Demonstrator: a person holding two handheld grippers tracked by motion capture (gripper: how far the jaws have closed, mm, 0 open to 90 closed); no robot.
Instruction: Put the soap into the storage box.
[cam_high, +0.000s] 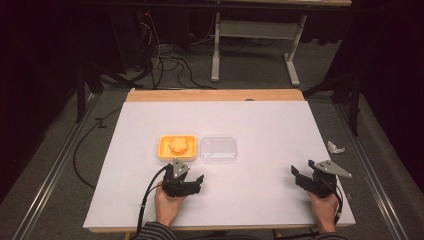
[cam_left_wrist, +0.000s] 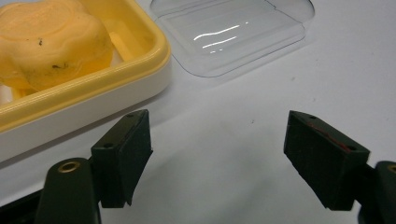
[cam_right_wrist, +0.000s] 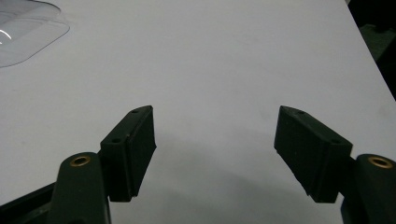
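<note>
- While both hands rest near the front edge of the white table (cam_high: 260, 120), nothing is being held. The work at hand appears to concern a yellow soap dish (cam_high: 177, 148) and its clear lid (cam_high: 218, 149).
- Seen from the high view, the dish sits a little left of the table's middle. An orange-yellow soap bar (cam_high: 177, 145) lies inside it, uncovered.
- That transparent lid lies flat on the table just beside the dish, on its right. From this view I cannot tell whether the two touch.
- Just in front of the dish, the left gripper (cam_high: 196, 181) points rightward. Its own view (cam_left_wrist: 217, 158) shows the jaws wide apart with bare table between them, the dish rim (cam_left_wrist: 140, 56) close by at upper left and the lid (cam_left_wrist: 233, 32) beyond.
- Well apart from both items, the right gripper (cam_high: 299, 176) sits near the table's front right corner. Its view (cam_right_wrist: 215, 154) shows the jaws spread wide and empty, with a corner of the lid (cam_right_wrist: 28, 32) far off at upper left.
- Judging by this layout, either the lid has been taken off and the job is near its end, or covering the dish has not yet begun. If closing is the aim, everything is left: grasp the lid, lift it, and seat it over the soap.
</note>
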